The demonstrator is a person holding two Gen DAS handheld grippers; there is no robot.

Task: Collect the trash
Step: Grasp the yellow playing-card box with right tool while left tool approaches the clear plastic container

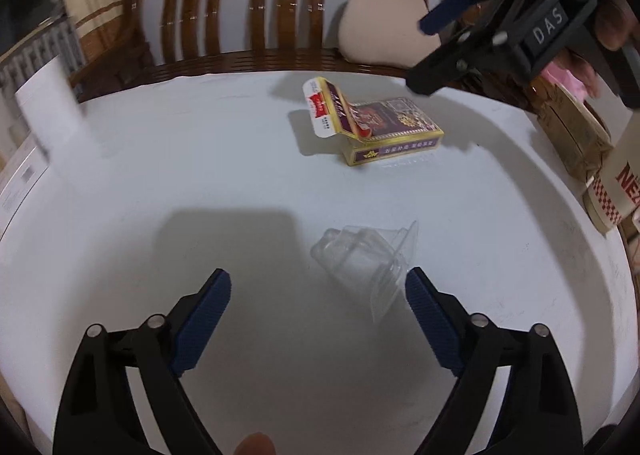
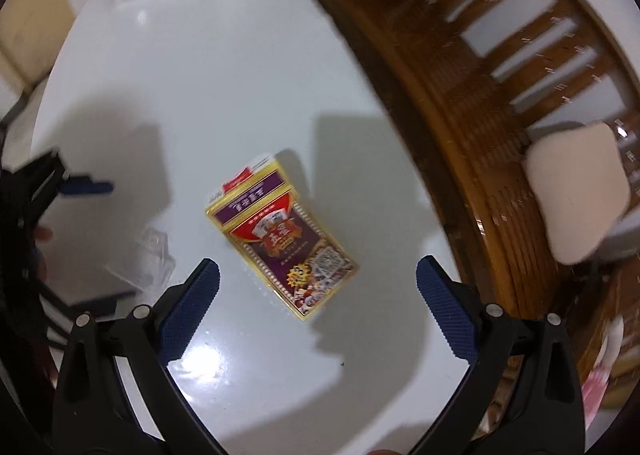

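A clear plastic blister shell (image 1: 366, 259) lies on the white table (image 1: 160, 175), just ahead of my open, empty left gripper (image 1: 318, 283), close to its right fingertip. A purple and gold card box (image 1: 384, 127) with its flap open lies farther back. In the right wrist view the card box (image 2: 286, 243) lies just ahead of my open, empty right gripper (image 2: 318, 275), between the lines of its fingers. The clear shell (image 2: 152, 259) shows at the left, beside the left gripper (image 2: 86, 187). The right gripper (image 1: 440, 51) shows high at the upper right of the left wrist view.
A wooden bench (image 1: 248, 15) with a beige cushion (image 1: 380, 23) runs along the table's far edge. White boxes (image 1: 36, 135) stand at the left edge. A paper cup (image 1: 616, 191) and brown packages (image 1: 572, 135) sit at the right edge.
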